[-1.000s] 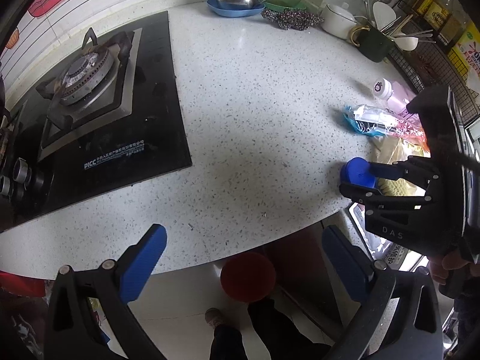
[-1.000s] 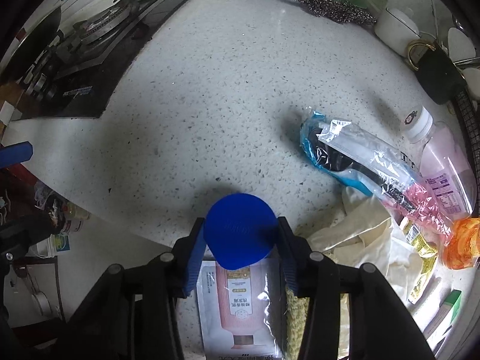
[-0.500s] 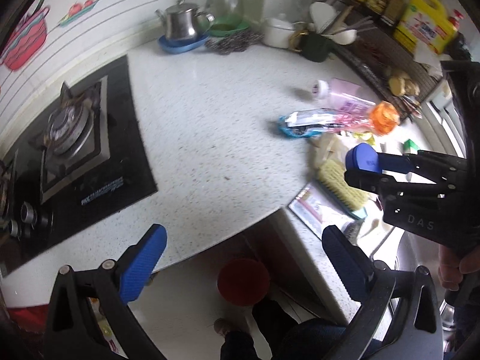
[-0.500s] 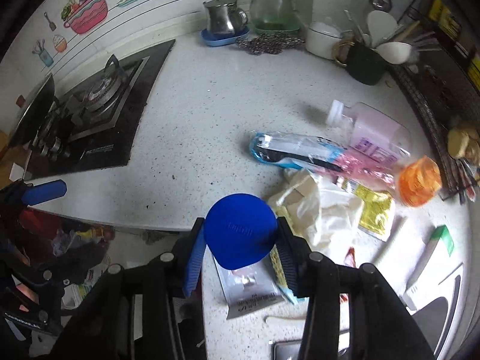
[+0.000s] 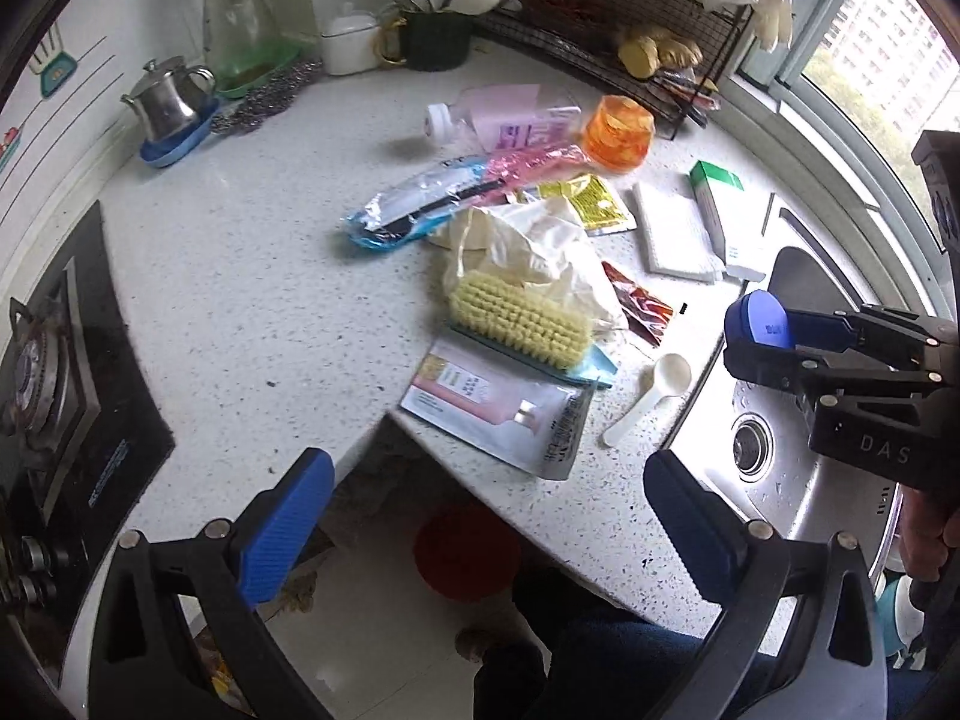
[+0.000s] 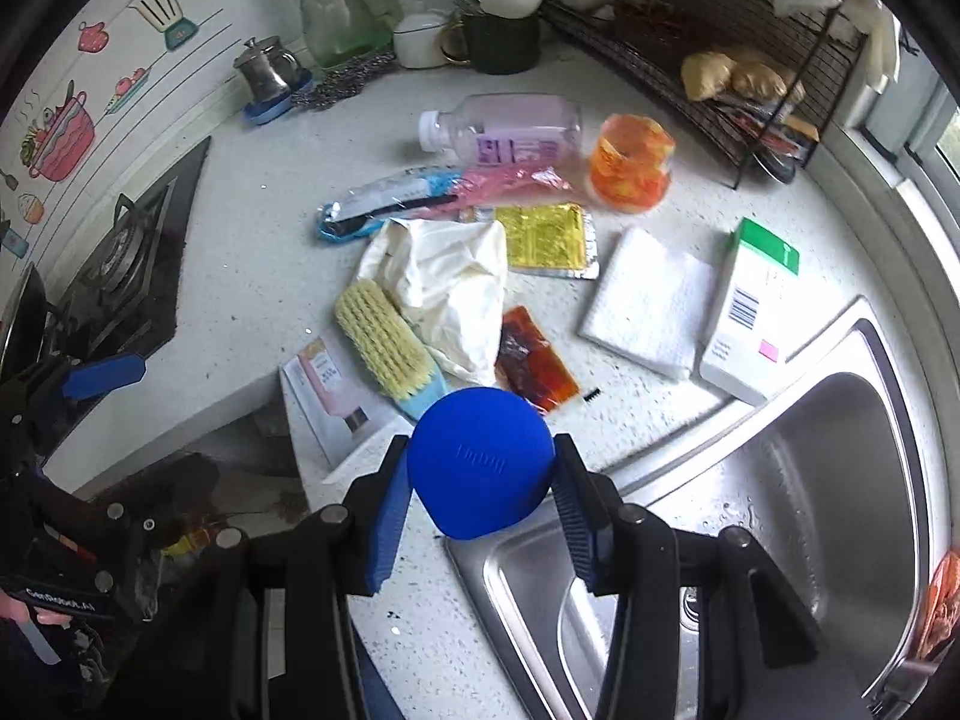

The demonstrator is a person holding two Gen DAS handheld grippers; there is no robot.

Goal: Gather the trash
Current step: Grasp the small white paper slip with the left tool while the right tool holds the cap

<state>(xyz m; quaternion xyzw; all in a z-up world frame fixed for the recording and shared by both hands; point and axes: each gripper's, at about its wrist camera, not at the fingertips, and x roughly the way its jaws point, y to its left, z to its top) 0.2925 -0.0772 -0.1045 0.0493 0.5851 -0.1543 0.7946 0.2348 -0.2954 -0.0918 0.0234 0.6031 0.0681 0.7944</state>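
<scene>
1. Speckled white worktop (image 5: 252, 276) is wrapping round a kitchen corner, with a gas hob (image 5: 54, 360) at one end and a steel sink (image 6: 840, 480) at the other; the litter is lying between them.
2. Clenched on a round blue cap (image 6: 480, 462), the right gripper (image 6: 480, 468) is hanging over the worktop edge beside the sink, with its pads pressing on both sides of the cap.
3. Spread wide with nothing between its pads, the left gripper (image 5: 489, 516) is pointing down past the worktop edge toward a red bin (image 5: 467, 552) on the floor.
4. Handling, as I judge it: the cap is looking stiff, light and smooth, so a hold across its sides is suiting it, though it could be slipping if the pads ease.
5. Near the scrubbing brush (image 6: 387, 348), the remaining trash is looking soft and thin:
   - a flat pouch (image 5: 498, 408) is lying under the brush end and overhanging the edge, so the free overhanging rim is the best place to pinch;
   - a crumpled cream glove (image 6: 447, 288) is lying against the bristles, limp and easy to bunch;
   - a red sauce sachet (image 6: 534, 369) and a yellow sachet (image 6: 549, 237) are lying flat and possibly slippery.
6. Beyond the brush, a pink bottle (image 6: 510, 129) is lying on its side, light and liable to roll, beside an orange cup (image 6: 630, 165).
7. A folded tissue (image 6: 651, 300), a green-topped box (image 6: 750, 324) and a white scoop (image 5: 651, 393) are lying toward the sink from the brush.
8. The brush itself is pinning the pouch, so it is standing in the way there.
</scene>
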